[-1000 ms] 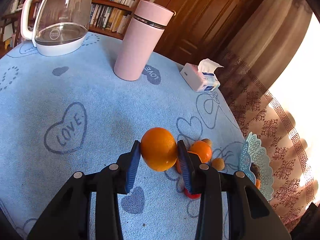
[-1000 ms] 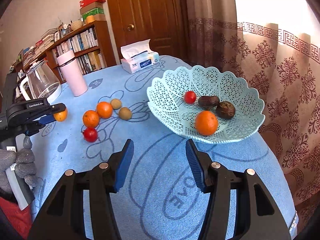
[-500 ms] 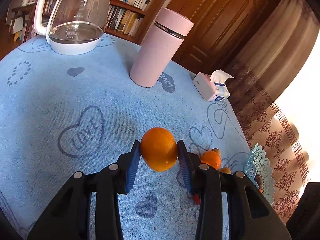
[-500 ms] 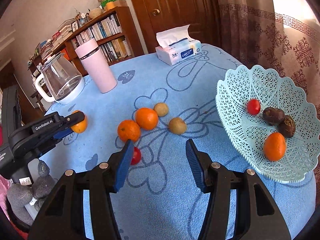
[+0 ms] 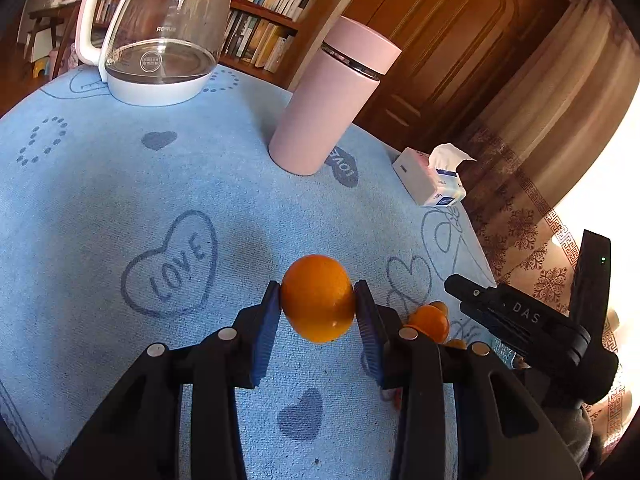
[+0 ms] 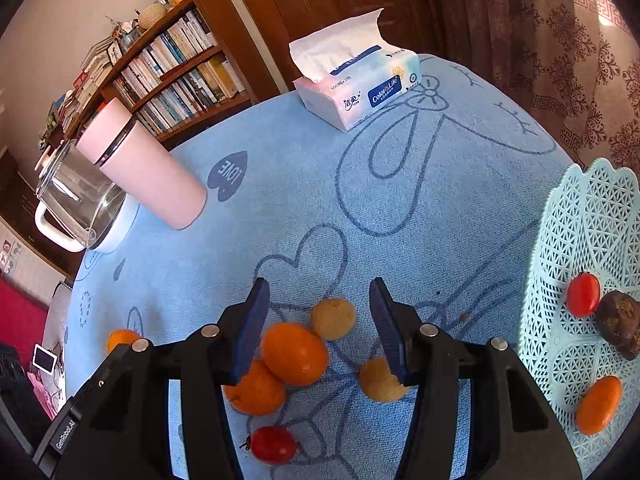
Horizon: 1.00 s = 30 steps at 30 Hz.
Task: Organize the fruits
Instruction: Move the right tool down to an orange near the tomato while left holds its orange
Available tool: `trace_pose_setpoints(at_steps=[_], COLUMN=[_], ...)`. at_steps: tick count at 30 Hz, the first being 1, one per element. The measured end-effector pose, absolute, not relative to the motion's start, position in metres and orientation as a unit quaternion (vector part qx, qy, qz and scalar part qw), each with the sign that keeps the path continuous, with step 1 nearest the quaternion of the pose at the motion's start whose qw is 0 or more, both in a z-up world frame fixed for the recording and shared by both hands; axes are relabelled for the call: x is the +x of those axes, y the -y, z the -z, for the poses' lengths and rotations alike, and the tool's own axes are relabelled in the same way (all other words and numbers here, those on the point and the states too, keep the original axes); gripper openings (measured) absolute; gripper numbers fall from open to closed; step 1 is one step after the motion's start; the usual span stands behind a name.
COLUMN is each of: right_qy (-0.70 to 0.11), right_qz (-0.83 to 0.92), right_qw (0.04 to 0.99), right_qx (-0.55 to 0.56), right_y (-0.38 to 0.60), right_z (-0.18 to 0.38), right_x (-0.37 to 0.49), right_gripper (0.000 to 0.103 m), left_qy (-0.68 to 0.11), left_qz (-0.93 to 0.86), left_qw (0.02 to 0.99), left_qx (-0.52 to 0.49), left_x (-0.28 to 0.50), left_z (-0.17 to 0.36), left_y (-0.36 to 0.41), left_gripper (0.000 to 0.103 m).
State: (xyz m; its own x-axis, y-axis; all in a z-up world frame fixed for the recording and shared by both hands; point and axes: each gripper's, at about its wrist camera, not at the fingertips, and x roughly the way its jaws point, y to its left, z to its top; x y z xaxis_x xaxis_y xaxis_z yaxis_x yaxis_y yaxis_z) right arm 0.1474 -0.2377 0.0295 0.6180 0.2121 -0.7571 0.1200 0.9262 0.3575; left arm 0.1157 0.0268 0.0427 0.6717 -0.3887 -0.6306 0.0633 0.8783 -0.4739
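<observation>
The left tongs (image 5: 318, 312) are clamped on an orange (image 5: 318, 298), both blue pads pressed against its sides, and hold it clear above the blue desk (image 5: 120, 200). The right tongs (image 6: 319, 326) stand apart with nothing gripped; their jaws have just been closing a little. They hang over a loose cluster of fruit on the desk: a second orange (image 6: 294, 354) lies directly below the gap, nearer the left pad, with a third orange (image 6: 254, 394) touching it on the near side, a small tan fruit (image 6: 333, 318) just beyond, another tan fruit (image 6: 380, 378) beside the right pad and a cherry tomato (image 6: 272, 444) nearest the camera.

The lattice basket (image 6: 588, 240) lies to the right of the right tongs, so the right hand is judged nearer to it. The fruit is round, so no long axis governs the grip.

Only the right wrist view shows the basket's contents: a tomato, dark fruit and an orange. Only the left wrist view shows the clamped grip closely.
</observation>
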Motion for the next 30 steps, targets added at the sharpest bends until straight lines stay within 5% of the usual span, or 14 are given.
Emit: trace_pose_setpoints(at_steps=[16, 22, 30], right_qy=[-0.499, -0.497, -0.503], right_qz=[-0.043, -0.074, -0.101], right_qw=[0.847, 0.848, 0.832], right_qx=[0.176, 0.169, 0.211], right_y=[0.22, 0.202, 0.204], right_z=[-0.005, -0.011, -0.01], right_x=[0.155, 0.141, 0.138], right_gripper=[0.041, 0.025, 0.026], left_qy=[-0.386, -0.382, -0.382], left_qz=[0.129, 0.13, 0.13], left_qw=[0.887, 0.887, 0.886], left_qx=[-0.219, -0.222, -0.23], left_x=[0.115, 0.113, 0.113], left_z=[-0.042, -0.043, -0.043], left_y=[-0.027, -0.029, -0.033], left_gripper=[0.038, 0.038, 0.038])
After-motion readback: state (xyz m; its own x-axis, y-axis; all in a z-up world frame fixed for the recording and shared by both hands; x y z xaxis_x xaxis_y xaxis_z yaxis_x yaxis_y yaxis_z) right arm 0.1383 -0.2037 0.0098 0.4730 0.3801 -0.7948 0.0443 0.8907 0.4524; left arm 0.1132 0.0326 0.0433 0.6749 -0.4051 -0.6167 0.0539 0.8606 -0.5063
